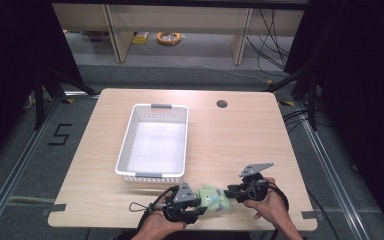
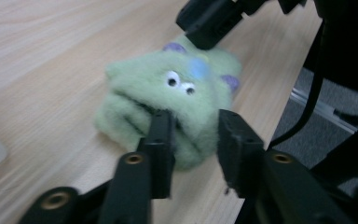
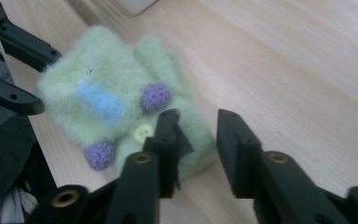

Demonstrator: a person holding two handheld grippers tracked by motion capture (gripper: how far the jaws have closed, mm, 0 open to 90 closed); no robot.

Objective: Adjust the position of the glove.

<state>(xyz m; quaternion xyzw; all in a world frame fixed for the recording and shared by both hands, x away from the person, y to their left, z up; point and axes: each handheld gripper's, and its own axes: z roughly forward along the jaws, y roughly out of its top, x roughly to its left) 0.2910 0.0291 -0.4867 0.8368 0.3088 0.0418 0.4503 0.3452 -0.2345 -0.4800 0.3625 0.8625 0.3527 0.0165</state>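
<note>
Green plush toy (image 1: 213, 197) at worktop (image 1: 240, 140) near edge, between both grippers.
Soft, light, compressible; pinch a fuzzy edge. Left gripper (image 2: 193, 126) and right gripper (image 3: 196, 125) jaws part-open at its edges, gripping nothing.

Lab recording bay. Black curtains (image 1: 10, 60), taped floor number (image 1: 60, 134), loose cables (image 1: 272, 35), framed table (image 1: 240, 145).

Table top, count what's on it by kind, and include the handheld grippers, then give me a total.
White plastic basket: 1
Green plush monster toy: 1
Handheld grippers: 2, the left gripper and the right gripper
Total: 4
</note>
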